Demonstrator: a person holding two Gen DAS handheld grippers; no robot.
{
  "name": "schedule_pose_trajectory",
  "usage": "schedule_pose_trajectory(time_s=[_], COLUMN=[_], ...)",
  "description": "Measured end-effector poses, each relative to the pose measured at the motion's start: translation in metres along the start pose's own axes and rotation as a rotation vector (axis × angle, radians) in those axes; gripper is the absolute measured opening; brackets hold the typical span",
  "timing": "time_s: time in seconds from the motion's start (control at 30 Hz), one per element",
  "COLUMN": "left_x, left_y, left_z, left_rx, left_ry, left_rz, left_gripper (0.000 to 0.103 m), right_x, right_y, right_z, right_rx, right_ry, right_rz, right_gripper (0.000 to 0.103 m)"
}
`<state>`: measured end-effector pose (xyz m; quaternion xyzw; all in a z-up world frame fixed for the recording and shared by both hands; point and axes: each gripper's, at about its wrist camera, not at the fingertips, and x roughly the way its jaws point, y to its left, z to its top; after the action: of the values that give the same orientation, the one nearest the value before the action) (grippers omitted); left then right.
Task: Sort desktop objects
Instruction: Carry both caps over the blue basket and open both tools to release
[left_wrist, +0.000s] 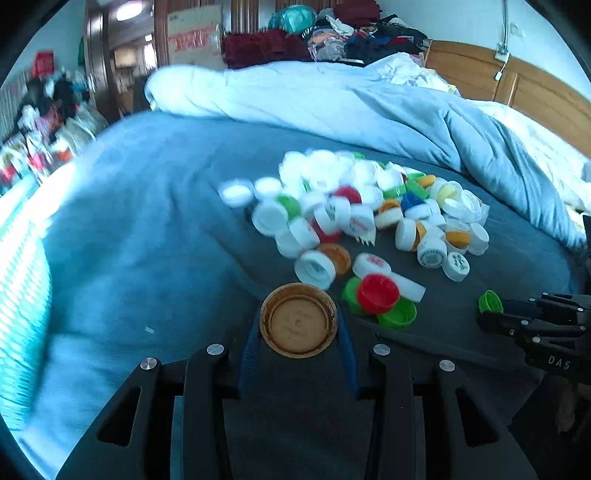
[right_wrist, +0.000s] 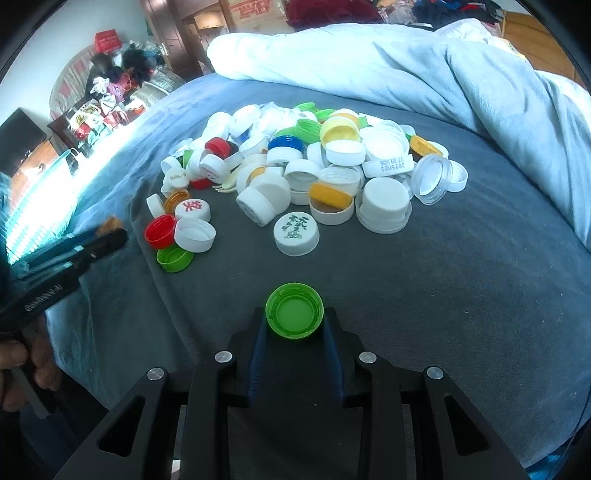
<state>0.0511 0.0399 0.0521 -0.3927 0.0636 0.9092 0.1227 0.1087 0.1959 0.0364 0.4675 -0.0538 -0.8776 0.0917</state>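
Note:
A heap of bottle caps (left_wrist: 369, 206) (right_wrist: 310, 166), mostly white with some red, green, yellow and blue, lies on a dark blue-grey bed cover. My left gripper (left_wrist: 298, 325) is shut on a brown-gold cap (left_wrist: 298, 320), held hollow side up just above the cover in front of the heap. My right gripper (right_wrist: 294, 321) is shut on a bright green cap (right_wrist: 294, 311), also hollow side up, nearer than the heap. In the left wrist view the right gripper (left_wrist: 495, 310) shows at the right edge with the green cap (left_wrist: 489, 301). The left gripper (right_wrist: 110, 236) enters the right wrist view from the left.
A pale blue quilt (left_wrist: 332, 107) (right_wrist: 424, 62) is bunched along the far side of the cover. A red cap (left_wrist: 377, 293) and green caps (left_wrist: 397, 314) lie loose close to the left gripper. A hand (right_wrist: 22, 365) holds the left tool. Clutter stands beyond the bed at left.

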Motion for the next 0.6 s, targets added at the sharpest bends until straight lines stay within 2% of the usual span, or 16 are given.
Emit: schedule_pose_trajectory(time_s=[0.2,0.37,0.6], left_x=[-0.034,-0.064,-0.093], left_y=[0.011,0.03,0.051], left_z=[0.022,0.034,0.042], left_rx=[-0.026,-0.053,-0.085], left_ry=[-0.044,-0.083,-0.101], left_rz=[0.094,0.132,0.176], left_gripper=[0.033,0.033,0.034], right_x=[-0.013,-0.029,-0.067], right_y=[0.009,0.016,0.038], right_z=[-0.002,-0.001,0.025], right_rx=[-0.039,-0.028,-0.044], right_ry=[-0.036,-0.057,-0.148], right_rz=[-0.012,-0.007,0.017], right_gripper=[0.032,0.032,0.032])
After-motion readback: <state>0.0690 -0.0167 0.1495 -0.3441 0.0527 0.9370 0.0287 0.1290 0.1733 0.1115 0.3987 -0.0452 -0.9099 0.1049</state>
